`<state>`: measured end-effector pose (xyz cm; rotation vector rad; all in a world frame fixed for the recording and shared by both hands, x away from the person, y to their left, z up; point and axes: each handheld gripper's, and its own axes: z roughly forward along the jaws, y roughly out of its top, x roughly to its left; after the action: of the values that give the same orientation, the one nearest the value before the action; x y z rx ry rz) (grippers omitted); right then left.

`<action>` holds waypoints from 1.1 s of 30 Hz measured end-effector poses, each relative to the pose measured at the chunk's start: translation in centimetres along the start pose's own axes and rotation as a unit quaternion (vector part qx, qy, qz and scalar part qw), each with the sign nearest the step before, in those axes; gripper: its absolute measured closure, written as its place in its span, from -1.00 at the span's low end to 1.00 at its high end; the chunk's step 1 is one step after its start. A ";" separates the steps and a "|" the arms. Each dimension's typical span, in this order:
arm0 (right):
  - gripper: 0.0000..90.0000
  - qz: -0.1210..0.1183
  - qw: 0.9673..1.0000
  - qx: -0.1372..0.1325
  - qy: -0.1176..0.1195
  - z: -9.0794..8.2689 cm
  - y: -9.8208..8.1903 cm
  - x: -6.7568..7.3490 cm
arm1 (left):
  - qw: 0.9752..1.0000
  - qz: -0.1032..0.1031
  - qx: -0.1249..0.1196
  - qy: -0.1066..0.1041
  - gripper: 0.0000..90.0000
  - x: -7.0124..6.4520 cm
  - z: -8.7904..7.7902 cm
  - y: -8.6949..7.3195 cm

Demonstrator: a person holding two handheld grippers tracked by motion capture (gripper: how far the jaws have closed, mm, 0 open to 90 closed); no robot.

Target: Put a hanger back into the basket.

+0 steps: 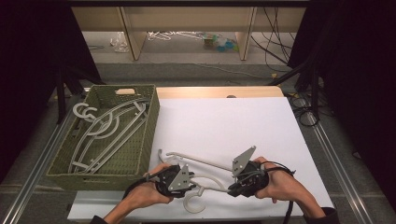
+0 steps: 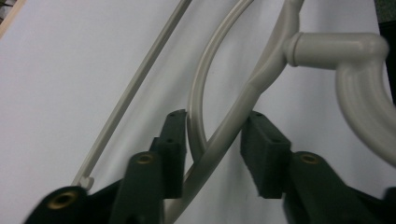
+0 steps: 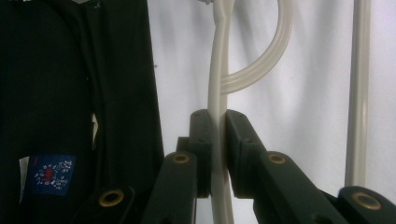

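White tabletop (image 1: 224, 126) is bearing a hanger (image 1: 198, 161) just beside the green basket (image 1: 144, 140); right gripper (image 3: 218, 140) is clamping its arm, left gripper (image 2: 212, 140) is straddling it unclenched

Even overhead light; dark surround; close-ups soft.

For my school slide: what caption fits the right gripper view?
Right tongs clamp a pale plastic hanger above the white table.
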<state>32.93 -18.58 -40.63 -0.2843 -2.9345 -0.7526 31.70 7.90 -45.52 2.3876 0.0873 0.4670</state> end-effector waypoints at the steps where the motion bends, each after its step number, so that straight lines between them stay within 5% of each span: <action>1: 0.82 -0.002 1.000 0.001 0.000 0.0 0.0 0.0 | 1.000 0.014 0.007 0.005 0.41 0.0 -0.1 0.1; 9: 0.78 0.003 1.000 -0.021 -0.009 -0.8 -0.7 -0.9 | 0.997 0.070 0.010 0.018 0.59 0.2 -0.6 1.4; 15: 0.52 0.017 0.998 -0.032 -0.054 -1.6 -1.2 -1.5 | 0.998 0.068 0.008 0.008 0.68 0.6 -0.7 2.5; 20: 0.13 0.057 0.991 -0.075 -0.090 -2.4 -1.4 -2.2 | 1.000 0.022 -0.004 -0.005 0.74 1.4 -1.0 3.3; 23: -0.07 0.088 0.982 -0.109 -0.130 -3.2 -1.5 -2.6 | 0.998 -0.054 -0.014 -0.019 0.76 2.1 -1.3 3.7; 26: -0.13 0.112 0.972 -0.147 -0.148 -4.4 -1.8 -2.8 | 0.996 -0.089 -0.016 -0.022 0.76 2.8 -1.2 3.5; 27: -0.16 0.121 0.967 -0.157 -0.160 -4.8 -1.8 -2.8 | 0.994 -0.105 -0.021 -0.022 0.76 3.0 -1.2 3.4; 29: -0.18 0.127 0.965 -0.161 -0.163 -5.7 -2.0 -2.8 | 0.991 -0.128 -0.027 -0.024 0.76 3.4 -1.4 3.2; 33: -0.22 0.141 0.959 -0.174 -0.173 -6.0 -1.9 -2.4 | 0.980 -0.191 -0.054 -0.025 0.76 4.6 -2.3 2.8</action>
<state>35.19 -23.53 -36.61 -0.9299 -2.9452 -1.2806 34.98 8.06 -40.69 2.2048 0.4753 0.2222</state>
